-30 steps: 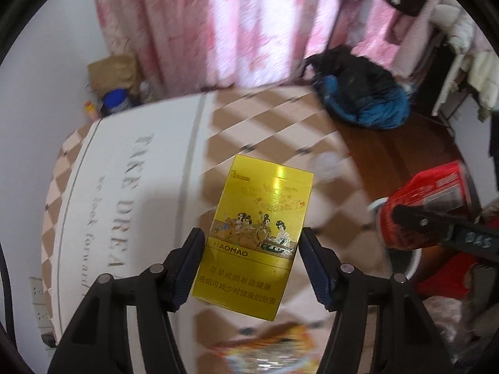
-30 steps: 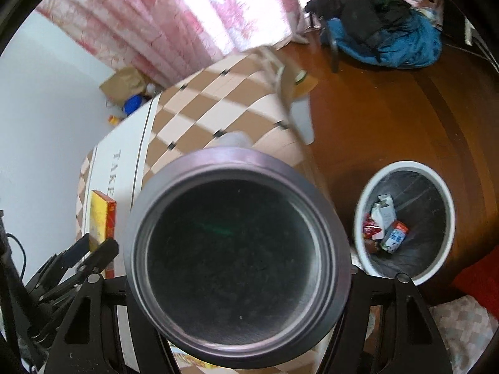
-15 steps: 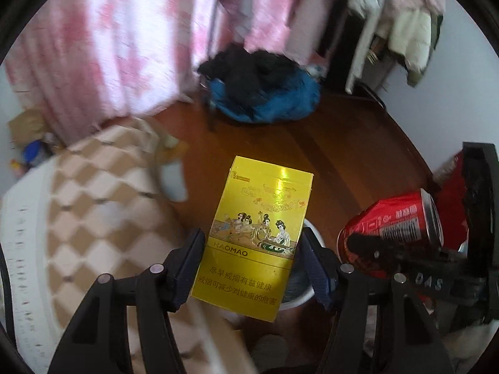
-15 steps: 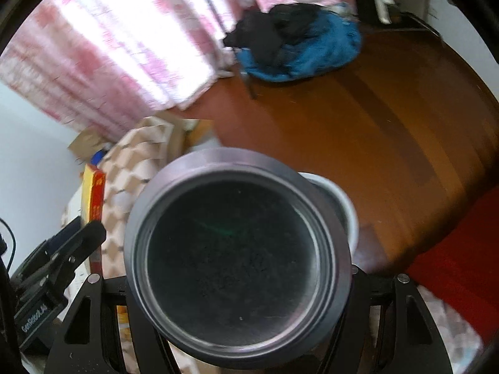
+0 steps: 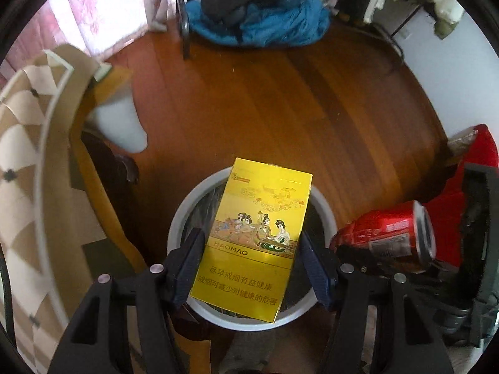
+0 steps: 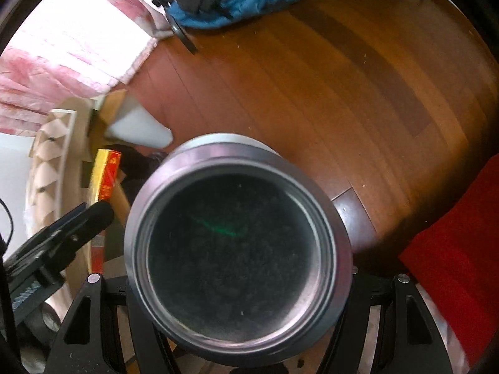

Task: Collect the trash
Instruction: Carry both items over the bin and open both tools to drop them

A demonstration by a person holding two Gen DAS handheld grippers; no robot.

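Swinging in over the floor now, both hands have left the patterned bed behind, and that is the big change: a second ago the left wrist view was filled with the checked bedspread, and now the white waste bin [image 5: 324,215] sits right beneath the left tongs [image 5: 252,268].

Those left tongs are clamped on the yellow cigarette pack [image 5: 255,243], pads pressing its two long edges, the pack standing out in front and covering most of the bin's mouth. It hangs above the opening, not in it.

Off to the right in the same view, the red soda can [image 5: 386,237] is pinched in the right tongs [image 6: 240,283], lying tilted with its top turned to the right, just beside the bin's rim. From the right wrist the can's dark bottom fills the middle of the frame, so the bin below is hidden there, apart from a pale sliver behind the can that may be its rim; the wooden floor [image 6: 343,93] spreads beyond.

My read: carrying is done and dropping is next. The pack looks lined up to fall straight in once the left tongs let go. The can seems to sit nearer the edge, so it may need a nudge inward before release, or it could clip the rim and roll away.
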